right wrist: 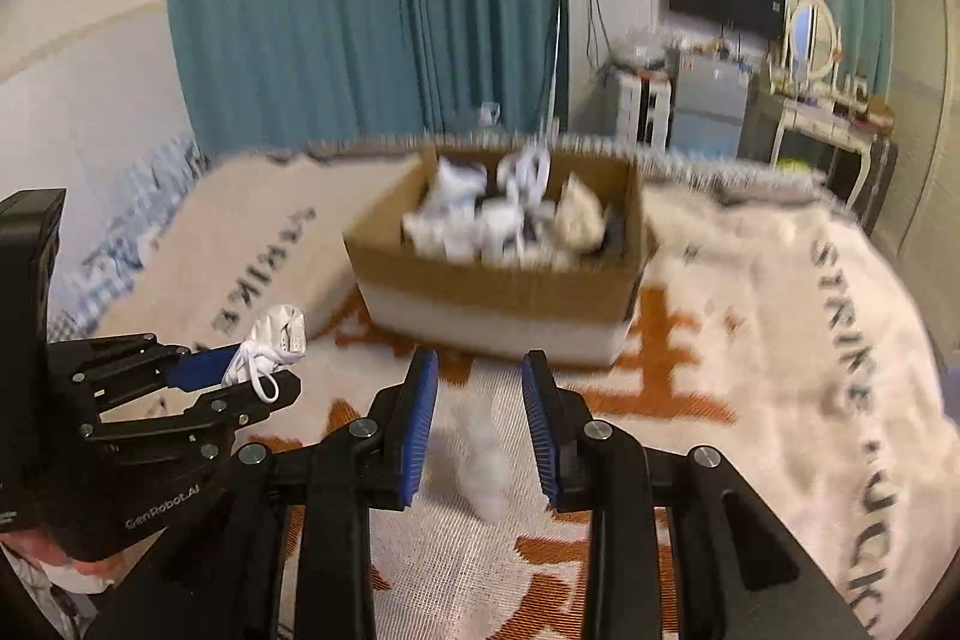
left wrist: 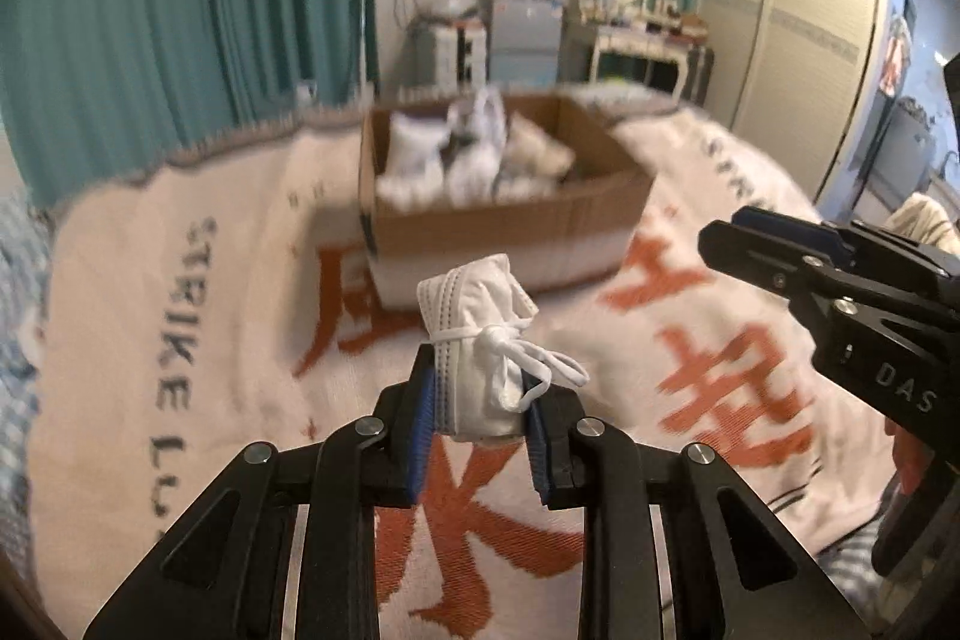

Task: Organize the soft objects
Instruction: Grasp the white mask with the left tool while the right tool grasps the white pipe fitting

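Left wrist view: tied white bundle pinched and held clear of the blanket, box ahead.

Nearest the lens, bottom centre, the left gripper (left wrist: 480, 400) has its blue pads pressed onto the lower half of a rolled white cloth bundle (left wrist: 480, 334); the string bow sits above the pads, so the grip likely avoids pulling the knot loose. Right of frame, the right gripper (left wrist: 744, 235) shows side-on. In the right wrist view its pads stand slightly apart with nothing pinched (right wrist: 480, 430); a blurred white shape lies on the blanket (right wrist: 750, 340) below the gap, identity unclear. Further up, centre frame, the cardboard box (left wrist: 510, 220) sits on the blanket, already holding similar white bundles, probably the drop point. Beyond: teal curtains (left wrist: 180, 10).
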Motion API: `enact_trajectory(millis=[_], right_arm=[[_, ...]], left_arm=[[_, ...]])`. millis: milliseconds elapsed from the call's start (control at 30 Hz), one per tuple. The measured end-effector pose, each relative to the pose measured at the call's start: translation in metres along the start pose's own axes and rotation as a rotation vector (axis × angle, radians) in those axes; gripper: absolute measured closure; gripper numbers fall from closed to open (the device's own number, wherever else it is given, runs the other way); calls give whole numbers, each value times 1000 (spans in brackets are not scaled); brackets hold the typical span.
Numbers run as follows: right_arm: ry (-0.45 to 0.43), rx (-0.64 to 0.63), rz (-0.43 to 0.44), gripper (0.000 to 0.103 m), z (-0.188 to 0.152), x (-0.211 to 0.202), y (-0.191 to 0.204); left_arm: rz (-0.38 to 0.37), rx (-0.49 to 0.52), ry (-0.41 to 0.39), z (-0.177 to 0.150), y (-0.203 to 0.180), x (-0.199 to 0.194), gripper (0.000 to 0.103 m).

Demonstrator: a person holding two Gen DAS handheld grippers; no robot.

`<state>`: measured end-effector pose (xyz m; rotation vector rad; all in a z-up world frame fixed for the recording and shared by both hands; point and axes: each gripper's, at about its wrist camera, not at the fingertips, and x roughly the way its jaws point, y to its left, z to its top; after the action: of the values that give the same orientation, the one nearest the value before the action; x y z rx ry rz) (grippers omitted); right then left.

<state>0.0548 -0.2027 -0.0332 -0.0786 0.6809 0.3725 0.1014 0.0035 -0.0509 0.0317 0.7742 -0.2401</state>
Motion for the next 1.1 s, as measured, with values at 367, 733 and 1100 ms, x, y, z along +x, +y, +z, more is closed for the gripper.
enact_trajectory(millis=[367,733,1100], right_arm=[[-26,-39,-11,23,0,-40,2],[172,-20,33,23,-50,67,13],[279,26,94,72,-74,134,13]], left_arm=[[24,7,-82,13,-12,-40,78],[76,-49,44,-28,21,29,78],[80,-67,135,-45,37,78,78]])
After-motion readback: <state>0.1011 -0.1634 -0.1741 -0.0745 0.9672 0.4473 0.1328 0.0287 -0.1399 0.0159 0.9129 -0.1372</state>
